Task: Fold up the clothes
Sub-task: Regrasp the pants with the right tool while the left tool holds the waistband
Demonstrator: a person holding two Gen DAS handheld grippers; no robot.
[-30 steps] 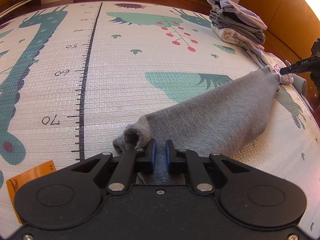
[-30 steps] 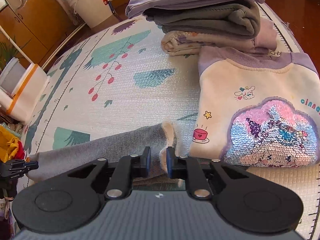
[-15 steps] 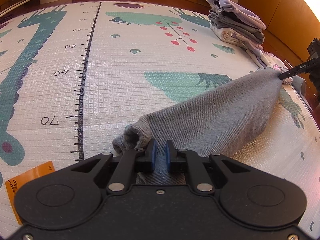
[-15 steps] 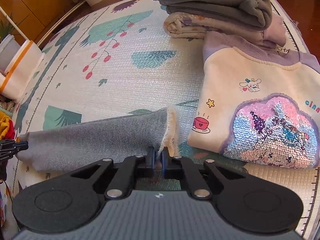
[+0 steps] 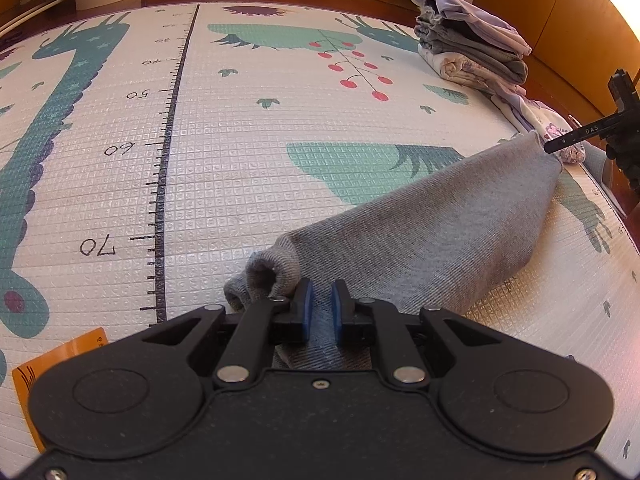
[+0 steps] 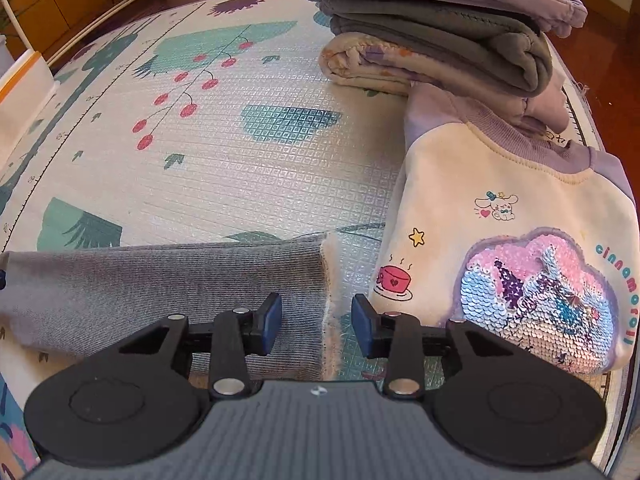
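A grey knit garment (image 5: 432, 232) lies stretched across the play mat (image 5: 240, 140). My left gripper (image 5: 320, 308) is shut on its near end, beside a rolled cuff (image 5: 268, 276). In the right wrist view the same grey garment (image 6: 160, 288) runs off to the left, and its fleecy cut hem (image 6: 330, 280) lies between the spread fingers of my right gripper (image 6: 318, 322), which is open and not pinching it. From the left wrist view, one black finger (image 5: 588, 132) of the right gripper shows at the garment's raised far end.
A stack of folded clothes (image 6: 440, 28) sits at the mat's far edge, with a cream sweatshirt with a sequin patch (image 6: 500, 240) laid flat just right of the hem. An orange card (image 5: 60, 356) lies near my left gripper. A white bin (image 6: 24, 92) stands at the left.
My right gripper, shut on the hem half a second ago, has opened and let it go. The left gripper keeps its hold and has not moved.
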